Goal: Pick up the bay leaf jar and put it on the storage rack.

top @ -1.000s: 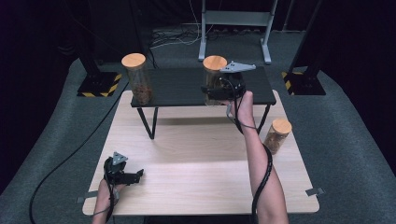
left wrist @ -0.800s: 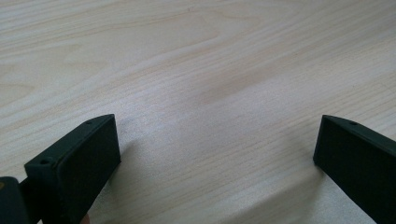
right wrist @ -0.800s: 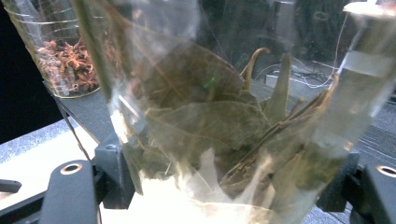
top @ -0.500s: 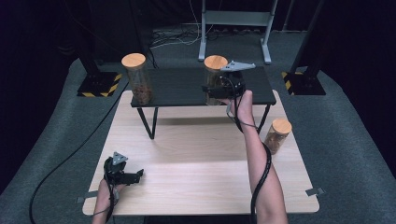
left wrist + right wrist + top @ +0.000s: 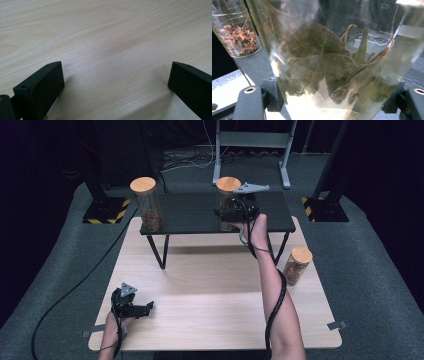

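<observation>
The left gripper (image 5: 134, 307) rests low on the wooden table (image 5: 210, 285), in the same spot as a second ago, its jaws wide apart on nothing; further right, the right gripper (image 5: 235, 212) is clamped on the jar of dried leaves (image 5: 228, 202) on the black shelf (image 5: 190, 212), hardly moved since; I judge the placing nearly done, with release next.

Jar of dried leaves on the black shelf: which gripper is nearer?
Right. The right gripper is clamped on the jar of dried leaves; the left gripper rests open on the wooden table, far off.
</observation>
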`<state>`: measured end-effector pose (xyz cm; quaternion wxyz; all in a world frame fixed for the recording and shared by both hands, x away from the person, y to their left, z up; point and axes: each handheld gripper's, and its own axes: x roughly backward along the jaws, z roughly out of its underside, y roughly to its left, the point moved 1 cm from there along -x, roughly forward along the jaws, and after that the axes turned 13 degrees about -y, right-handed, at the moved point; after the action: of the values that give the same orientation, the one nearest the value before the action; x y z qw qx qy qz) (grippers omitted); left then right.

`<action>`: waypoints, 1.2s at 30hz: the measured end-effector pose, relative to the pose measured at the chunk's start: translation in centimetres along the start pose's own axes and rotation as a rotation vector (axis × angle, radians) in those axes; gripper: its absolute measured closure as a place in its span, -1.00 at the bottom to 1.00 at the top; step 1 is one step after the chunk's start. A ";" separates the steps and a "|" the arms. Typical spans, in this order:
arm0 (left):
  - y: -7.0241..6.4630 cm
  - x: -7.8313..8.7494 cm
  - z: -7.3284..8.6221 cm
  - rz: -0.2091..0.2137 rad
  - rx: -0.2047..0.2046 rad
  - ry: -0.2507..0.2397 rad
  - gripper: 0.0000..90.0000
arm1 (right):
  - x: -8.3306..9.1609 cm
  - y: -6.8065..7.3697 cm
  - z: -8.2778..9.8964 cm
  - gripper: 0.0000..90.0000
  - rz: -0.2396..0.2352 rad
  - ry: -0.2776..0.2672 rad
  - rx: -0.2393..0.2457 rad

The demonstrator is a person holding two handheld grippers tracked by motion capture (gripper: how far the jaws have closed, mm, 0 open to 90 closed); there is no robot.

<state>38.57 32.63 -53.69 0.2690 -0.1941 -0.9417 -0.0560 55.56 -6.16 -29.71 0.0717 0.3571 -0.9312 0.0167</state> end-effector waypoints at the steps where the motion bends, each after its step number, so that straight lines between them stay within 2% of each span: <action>1: 0.0 0.0 0.0 0.000 0.000 0.000 -1.00 | 0.0 0.0 0.0 -0.45 -0.001 0.001 0.001; 36: 0.0 0.0 0.0 0.000 0.000 0.000 -1.00 | -0.4 0.0 -0.2 -0.45 0.008 0.007 0.003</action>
<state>38.57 32.63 -53.69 0.2690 -0.1941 -0.9417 -0.0559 55.83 -5.89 -29.61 0.0744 0.3533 -0.9323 0.0197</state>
